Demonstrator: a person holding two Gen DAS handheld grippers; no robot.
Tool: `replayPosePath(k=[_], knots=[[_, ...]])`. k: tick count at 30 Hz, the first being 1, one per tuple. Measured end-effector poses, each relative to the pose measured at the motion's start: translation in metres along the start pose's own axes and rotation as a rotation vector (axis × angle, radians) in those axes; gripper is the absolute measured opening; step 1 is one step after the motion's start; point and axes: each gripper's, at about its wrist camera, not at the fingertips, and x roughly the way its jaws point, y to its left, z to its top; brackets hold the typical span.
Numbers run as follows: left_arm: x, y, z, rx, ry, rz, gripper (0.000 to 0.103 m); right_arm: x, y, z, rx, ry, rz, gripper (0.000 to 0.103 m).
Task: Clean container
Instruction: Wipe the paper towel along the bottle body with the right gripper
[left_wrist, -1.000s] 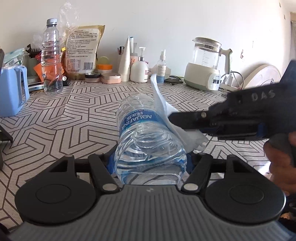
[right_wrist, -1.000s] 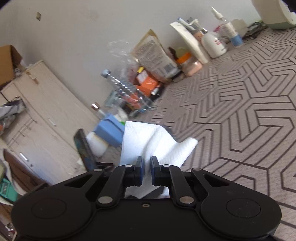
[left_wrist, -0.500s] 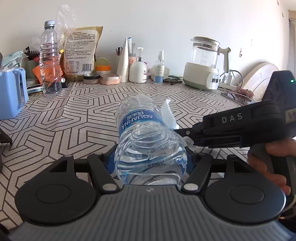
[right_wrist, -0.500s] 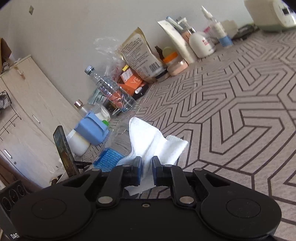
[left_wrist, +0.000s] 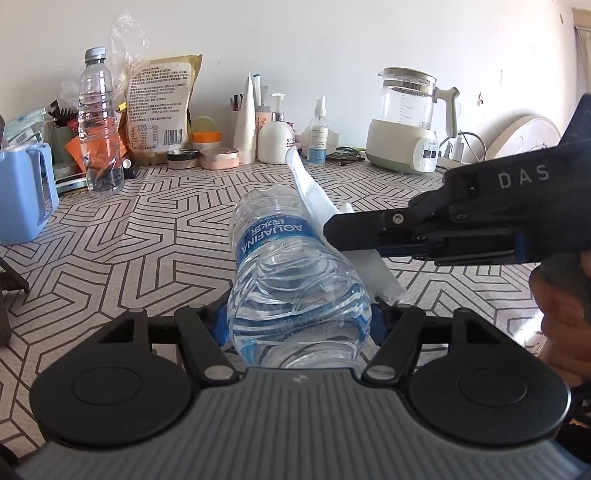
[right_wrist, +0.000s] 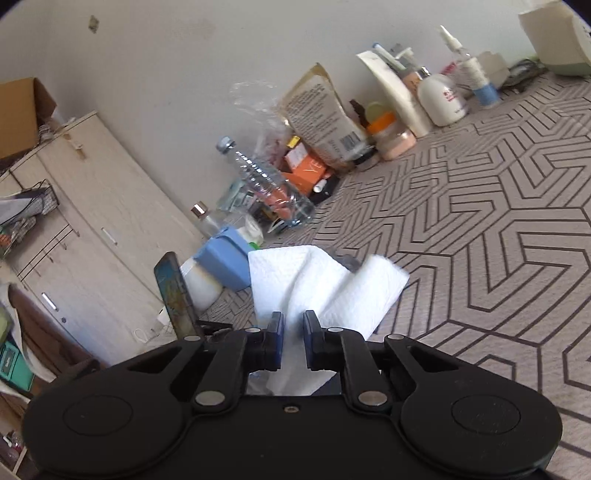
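Clear ribbed plastic water bottle with a blue AQUAFINA label (left_wrist: 291, 273) is clamped by its base end between the blue pads of the left gripper (left_wrist: 297, 326), lying along the finger axis, neck end pointing away above the geometric-patterned tablecloth (left_wrist: 147, 229). Crumpled white paper towel (right_wrist: 317, 288) is pinched in the right gripper (right_wrist: 291, 336); fingers nearly together on it. In the left wrist view the black right gripper is seen crossing in from the right of the left fingers, with the towel pressed on the bottle's right flank, just past the label. Changes over the last second: half a second ago the towel was bunched low beside the bottle; now it is drawn forward along the flank, one corner standing up past the bottle's far end. The right gripper tip is further along the bottle than before. Bottle grip unchanged throughout. Judged: a back-and-forth wipe stroke on the outside wall is in progress. Only the right flank is seen covered; the state of the other sides cannot be told. Cleanliness cannot be judged through the clear plastic.
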Motion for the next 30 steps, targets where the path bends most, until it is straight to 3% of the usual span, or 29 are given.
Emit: replayPosePath(k=[12,16,20,30], knots=[[0.001,0.001,0.000,-0.009,0.004,0.001,0.067,-0.001,-0.013,0.001,0.027,0.004,0.013,0.016],[0.001,0.001,0.001,-0.009,0.009,0.003,0.067,0.005,-0.020,0.000,0.038,0.033,-0.072,0.016],[0.002,0.000,0.001,-0.001,0.009,0.006,0.067,0.010,-0.032,-0.002,0.099,0.047,-0.077,0.015],[0.004,-0.005,0.005,-0.012,0.005,0.001,0.067,-0.062,-0.003,0.021,-0.041,-0.230,-0.240,0.016]])
